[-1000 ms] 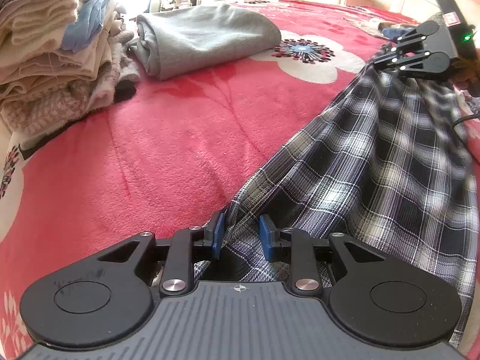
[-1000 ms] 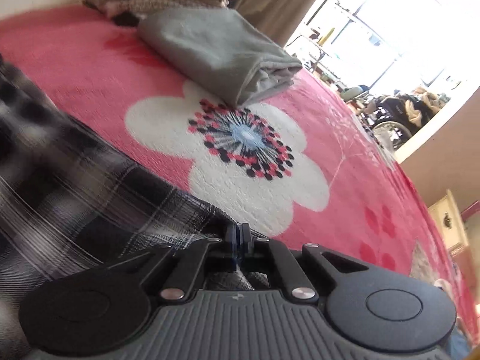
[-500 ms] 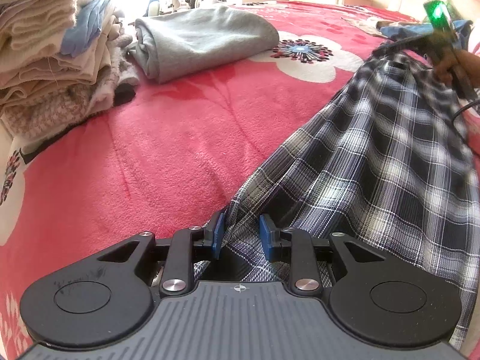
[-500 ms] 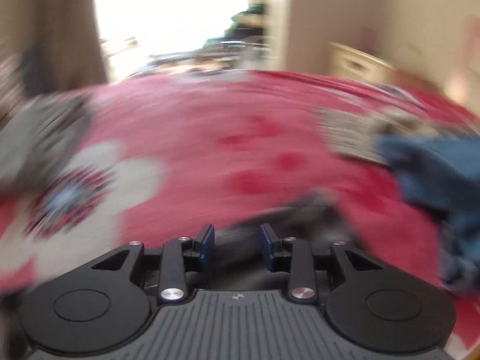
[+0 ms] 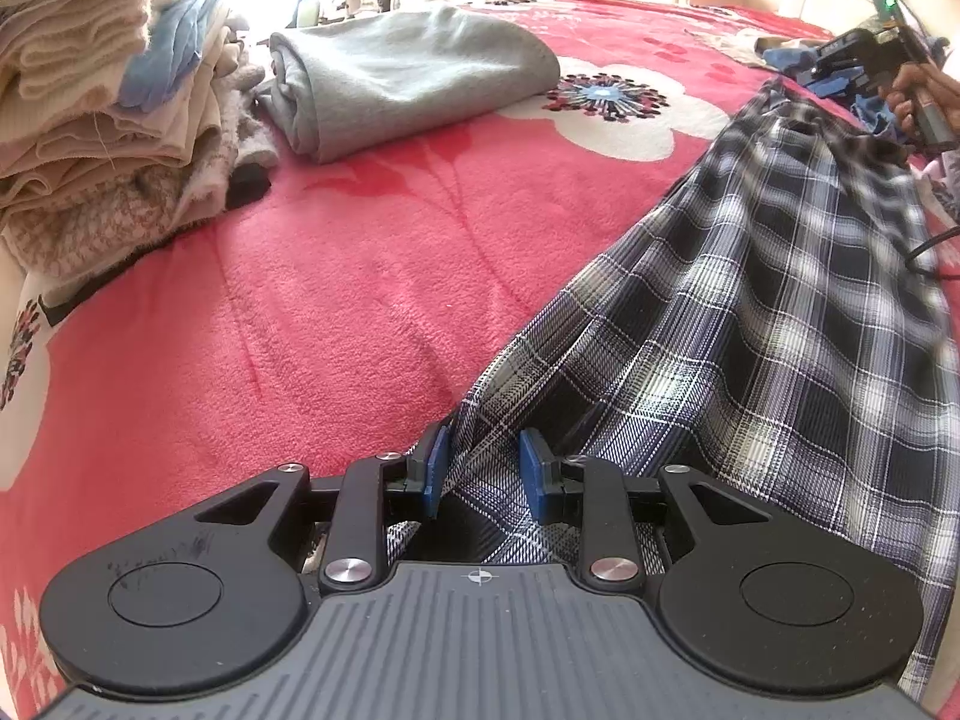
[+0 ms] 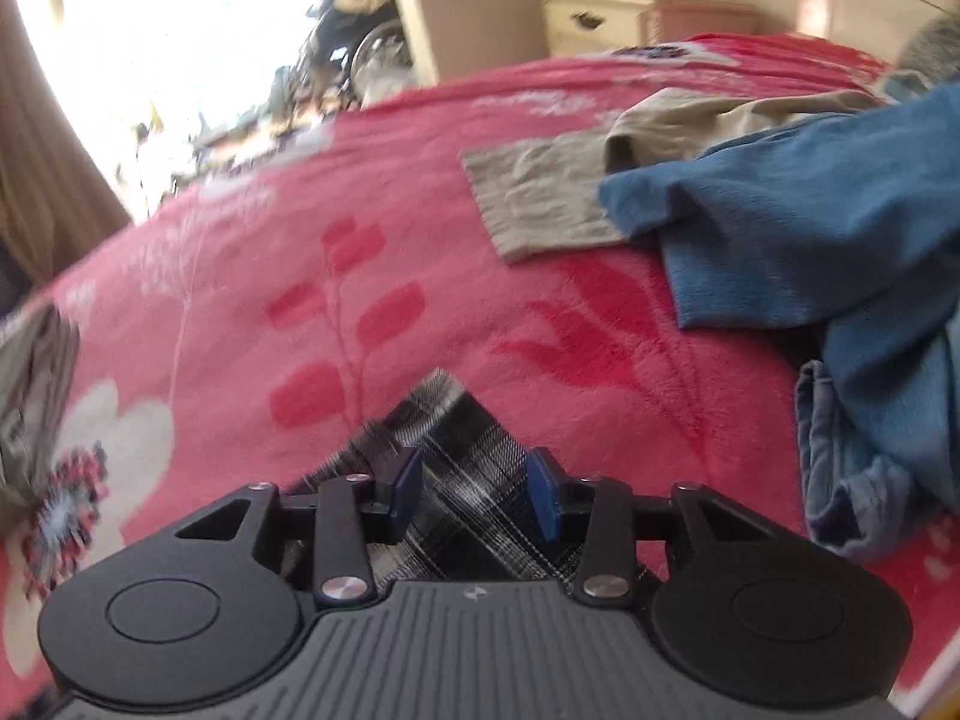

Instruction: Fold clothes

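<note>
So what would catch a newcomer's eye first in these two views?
Probably the black-and-white plaid garment, stretched diagonally over the pink floral blanket from the left claw toward the far right. Next, the tall stack of folded clothes at far left, with a folded grey garment beside it. The right wrist view shows crumpled blue clothing at right.

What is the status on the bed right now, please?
Left gripper part open, plaid garment between its pads. Right gripper opening over the garment's far corner. Blue top lies just right of it.

Home bedroom, pink floral bedspread point(image 5: 336, 276), nightstand point(image 6: 606, 18)
</note>
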A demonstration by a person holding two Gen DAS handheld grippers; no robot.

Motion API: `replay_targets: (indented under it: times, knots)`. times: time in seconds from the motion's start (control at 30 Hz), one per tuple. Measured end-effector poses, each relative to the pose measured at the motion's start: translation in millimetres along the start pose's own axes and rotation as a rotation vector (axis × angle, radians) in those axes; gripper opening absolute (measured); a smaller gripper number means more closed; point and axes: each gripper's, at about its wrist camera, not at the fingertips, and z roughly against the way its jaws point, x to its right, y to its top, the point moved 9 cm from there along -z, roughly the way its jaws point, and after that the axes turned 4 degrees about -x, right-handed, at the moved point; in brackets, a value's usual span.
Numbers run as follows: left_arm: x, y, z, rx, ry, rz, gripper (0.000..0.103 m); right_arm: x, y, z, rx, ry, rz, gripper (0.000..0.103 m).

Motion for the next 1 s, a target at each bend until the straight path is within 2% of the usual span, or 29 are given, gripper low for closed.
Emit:
replay_targets:
  times: [0.07,0.23,0.5,0.63,0.77,0.83,0.9,0.97,1.0]
  knots:
    - [0.1,0.2,-0.1,-0.002,0.001,0.003,0.027,-2.8,-3.4,-0.3,-0.022,-0.008,0.052,0.043]
    - [0.1,0.0,-0.2,-0.003,0.001,0.007,0.027,-19.1,-5.3,14.8,0.029,0.096,0.15,0.043]
    - [0.3,-0.1,-0.4,-0.008,0.0,0.003,0.028,-43.0,-5.6,-15.3,-0.023,0.061,0.401,0.043]
    - [1.3,-0.3,-0.6,-0.01,0.005,0.001,0.028,-48.4,-5.2,-19.2,-0.019,0.062,0.459,0.043]
    - [1.2,-0.4,-1.2,-0.011,0.004,0.0,0.028,-47.9,-3.0,-23.5,-0.033,0.076,0.442,0.043]
    - [1.1,-0.5,-1.4,-0.011,0.004,-0.001,0.028,-49.8,-4.7,-22.0,-0.033,0.071,0.449,0.038]
    - [1.3,-0.7,-1.6,-0.01,0.006,-0.001,0.028,-54.7,-9.1,-19.0,-0.03,0.056,0.488,0.013]
    - [1.5,-1.3,-1.7,-0.009,0.006,0.0,0.028,-61.3,-14.4,-14.8,-0.009,0.023,0.54,0.005]
    - [1.6,-1.4,-1.7,-0.008,0.007,0.001,0.028,-63.3,-15.6,-12.5,0.005,0.009,0.551,0.005]
